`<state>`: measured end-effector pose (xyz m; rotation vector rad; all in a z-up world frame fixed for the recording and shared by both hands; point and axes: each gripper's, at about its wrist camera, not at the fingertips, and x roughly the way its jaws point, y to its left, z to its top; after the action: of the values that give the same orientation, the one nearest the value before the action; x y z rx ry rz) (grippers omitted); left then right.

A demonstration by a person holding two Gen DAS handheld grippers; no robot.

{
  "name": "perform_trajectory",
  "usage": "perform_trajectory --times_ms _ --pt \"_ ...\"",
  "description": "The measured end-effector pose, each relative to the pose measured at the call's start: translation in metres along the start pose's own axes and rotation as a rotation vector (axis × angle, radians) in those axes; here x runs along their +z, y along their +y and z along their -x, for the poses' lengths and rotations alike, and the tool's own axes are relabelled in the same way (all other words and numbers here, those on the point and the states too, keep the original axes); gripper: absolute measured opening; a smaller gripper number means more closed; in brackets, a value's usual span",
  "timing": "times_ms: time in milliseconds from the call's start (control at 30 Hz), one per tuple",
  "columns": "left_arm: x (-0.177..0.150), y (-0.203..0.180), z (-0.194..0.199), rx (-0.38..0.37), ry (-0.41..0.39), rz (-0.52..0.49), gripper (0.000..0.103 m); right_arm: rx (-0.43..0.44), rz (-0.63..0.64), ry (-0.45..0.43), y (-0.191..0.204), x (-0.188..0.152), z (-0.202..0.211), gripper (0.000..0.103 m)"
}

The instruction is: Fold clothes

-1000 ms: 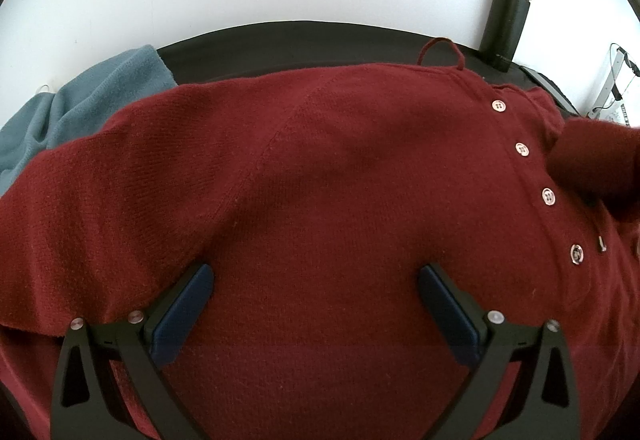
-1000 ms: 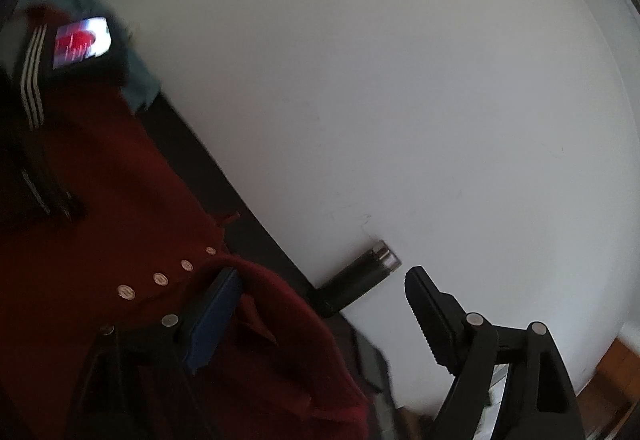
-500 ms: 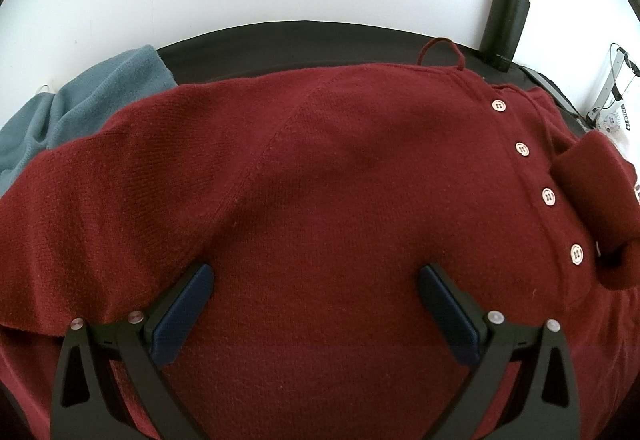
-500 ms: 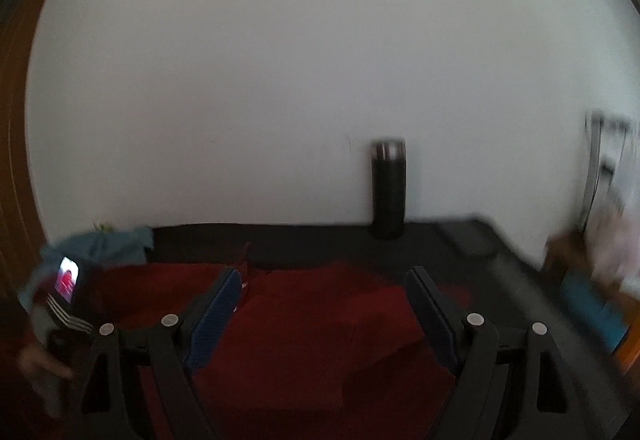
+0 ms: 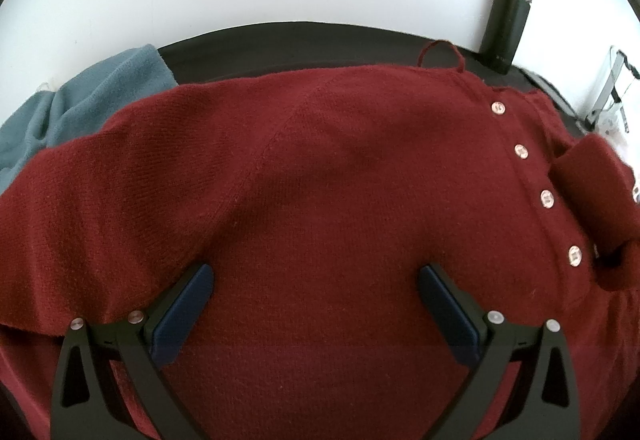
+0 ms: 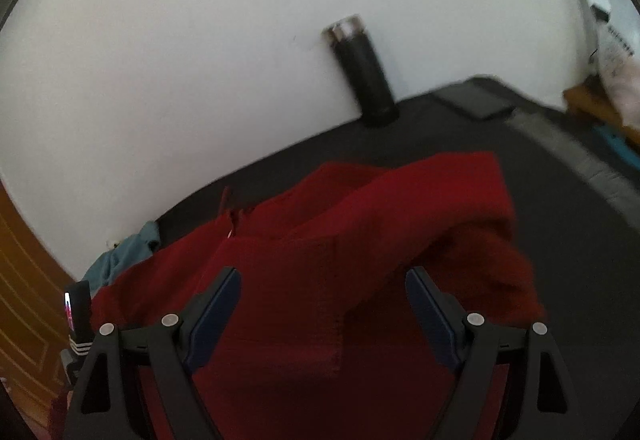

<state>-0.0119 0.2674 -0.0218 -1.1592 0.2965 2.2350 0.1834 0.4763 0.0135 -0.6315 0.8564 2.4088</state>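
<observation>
Swinging down since a second ago, the right gripper (image 6: 322, 304) now hovers over the red cardigan (image 5: 320, 200), jaws spread, empty. Left gripper (image 5: 316, 300) stays over the cardigan, jaws released, the dark flask (image 5: 507, 28) beyond the cardigan's collar.

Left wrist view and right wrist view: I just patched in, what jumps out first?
A dark red buttoned sweater spread over the black table fills most of the left wrist view, with the open left claw low over it. Its sleeve lies folded across the body ahead of the open right claw. A black flask stands against the white wall, and a teal garment lies at the sweater's far left.
</observation>
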Motion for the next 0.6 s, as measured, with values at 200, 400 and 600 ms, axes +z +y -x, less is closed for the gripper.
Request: perform_trajectory --times_ms 200,400,600 --pt "0.002 0.01 0.005 -0.047 -0.012 0.066 0.103 0.106 -0.07 0.102 0.011 -0.006 -0.022 0.086" --pt "0.003 0.017 0.007 -0.062 -0.014 0.108 0.103 0.174 0.053 0.009 0.049 0.007 -0.007 0.086" --pt "0.0 0.02 0.007 -0.053 -0.009 0.099 0.103 0.331 0.162 0.033 0.092 0.006 -0.014 0.086"
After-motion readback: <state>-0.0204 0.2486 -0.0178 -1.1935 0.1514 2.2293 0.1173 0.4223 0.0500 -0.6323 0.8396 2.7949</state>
